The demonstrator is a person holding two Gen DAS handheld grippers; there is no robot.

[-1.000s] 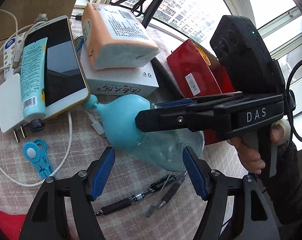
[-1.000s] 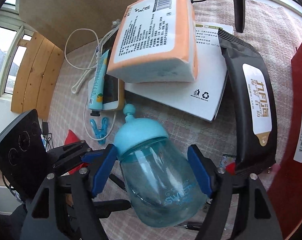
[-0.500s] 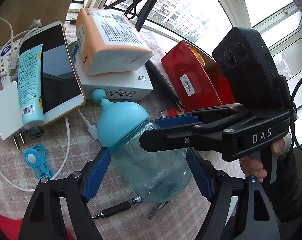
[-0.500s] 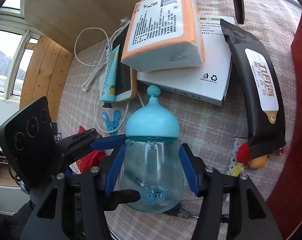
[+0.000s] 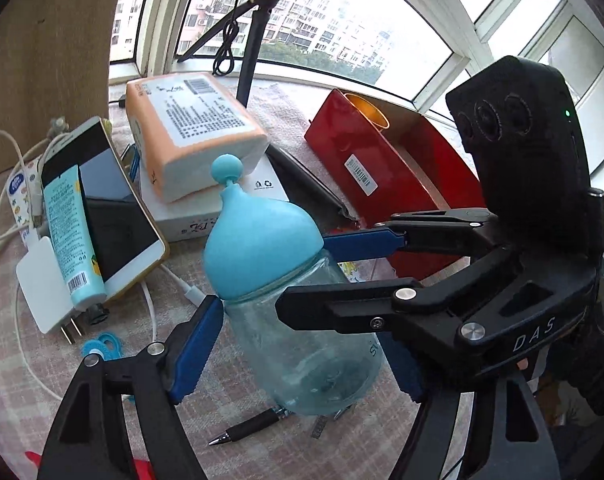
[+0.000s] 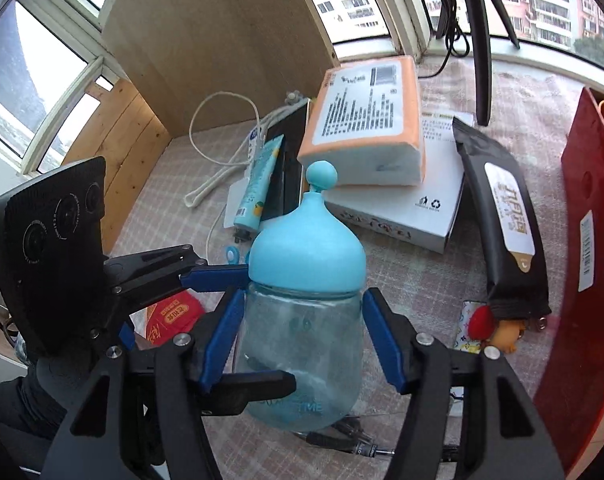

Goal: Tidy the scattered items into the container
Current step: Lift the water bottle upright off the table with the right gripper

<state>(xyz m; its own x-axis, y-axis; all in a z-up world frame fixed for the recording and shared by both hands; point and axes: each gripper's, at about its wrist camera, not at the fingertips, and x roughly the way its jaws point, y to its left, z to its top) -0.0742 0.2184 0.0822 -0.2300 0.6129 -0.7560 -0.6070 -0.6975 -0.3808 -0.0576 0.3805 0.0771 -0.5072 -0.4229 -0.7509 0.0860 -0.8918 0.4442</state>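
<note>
The red container (image 5: 382, 172) lies open on the checked cloth with an orange cup (image 5: 366, 114) showing at its far end. Near it, the blue-capped bottle (image 6: 302, 304) stands upright, clamped between the blue pads of the right gripper (image 6: 302, 336). The left gripper (image 5: 302, 352) brackets the same bottle from the other side, its jaws apart around the clear body.
</note>
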